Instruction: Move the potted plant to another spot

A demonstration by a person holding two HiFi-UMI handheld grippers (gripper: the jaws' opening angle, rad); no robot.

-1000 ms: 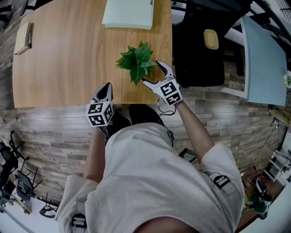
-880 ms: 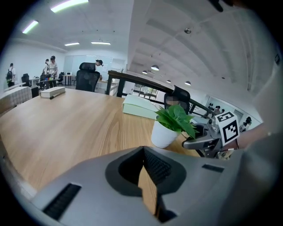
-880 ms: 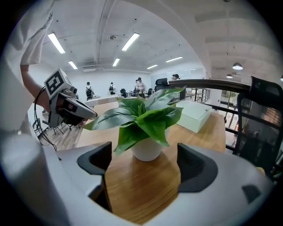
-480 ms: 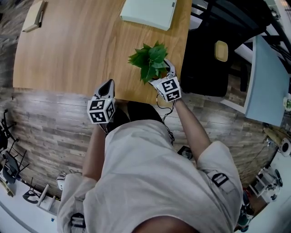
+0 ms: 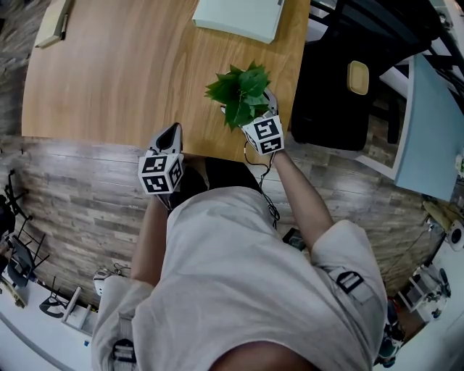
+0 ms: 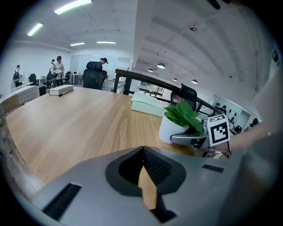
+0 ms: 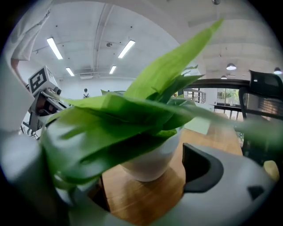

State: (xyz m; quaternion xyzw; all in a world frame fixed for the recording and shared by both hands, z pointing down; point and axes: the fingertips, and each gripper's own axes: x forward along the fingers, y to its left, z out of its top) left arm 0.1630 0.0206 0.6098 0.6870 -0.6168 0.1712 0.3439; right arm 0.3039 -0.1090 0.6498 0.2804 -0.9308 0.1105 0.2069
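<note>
1. You've got a light wooden table [image 5: 109, 87] in front of you, with rounded corners.
2. The floor [image 5: 80, 210] under you is grey-brown wood plank.
3. A black office chair [image 5: 330, 87] stands just beside the table's right edge. A second black chair [image 6: 94, 76] stands at the far end.
4. A blue-grey panel [image 5: 435, 116] sits further off to your right.
5. The ceiling is white, with lit strip lights [image 6: 70, 5] and round downlights [image 6: 161, 66] along a sloped section.
6. It's an open office and evenly bright. The far wall is too small to make out.

Hidden and cropped
Potted plant [image 5: 241, 93]: pot hidden under leaves, head view; pale box [image 5: 235, 18] cut by top edge; right gripper [image 7: 137, 185]: lower-left jaw behind blurred foliage.
</note>
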